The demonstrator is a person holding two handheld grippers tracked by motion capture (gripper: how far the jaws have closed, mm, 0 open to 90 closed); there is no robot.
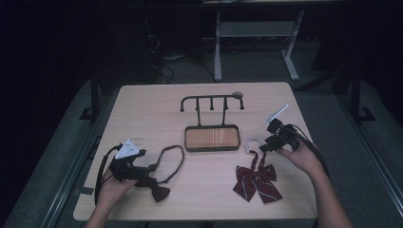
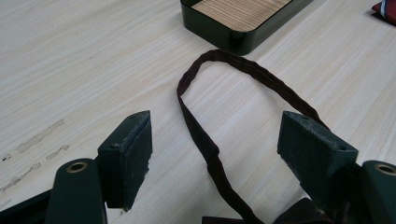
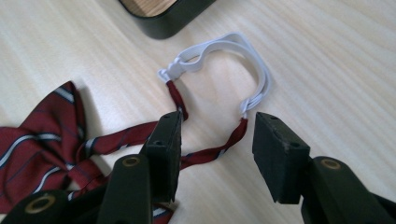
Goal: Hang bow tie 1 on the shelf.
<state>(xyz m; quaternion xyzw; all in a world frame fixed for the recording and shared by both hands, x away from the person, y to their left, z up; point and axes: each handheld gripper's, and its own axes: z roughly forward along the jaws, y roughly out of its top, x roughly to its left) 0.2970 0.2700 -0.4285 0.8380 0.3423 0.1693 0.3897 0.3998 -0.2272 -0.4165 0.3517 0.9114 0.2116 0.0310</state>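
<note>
— Left gripper is seen low at the near left of the table, jaws spread wide with nothing between the pads.

— And what is lying under it?

— A dark bow tie is found just at its tip, the knot nearest the table's front edge. In the left gripper view the dark strap is laid flat on the wood in a long loop that runs up between the two open jaws; one side of the loop passes close by the right-hand pad, though contact cannot be judged.

— Over to the other side?

— The right gripper is held a little farther up the table, also parted wide. A red striped bow tie is spread on the wood near the right hand. Its red straps are seen running between the jaws in the right gripper view, and the white elastic band is curled just beyond the tips. Nothing is gripped.

— And beyond that?

— A dark tray with a wooden floor is set mid-table, and a hook rack is raised from its far side.
</note>
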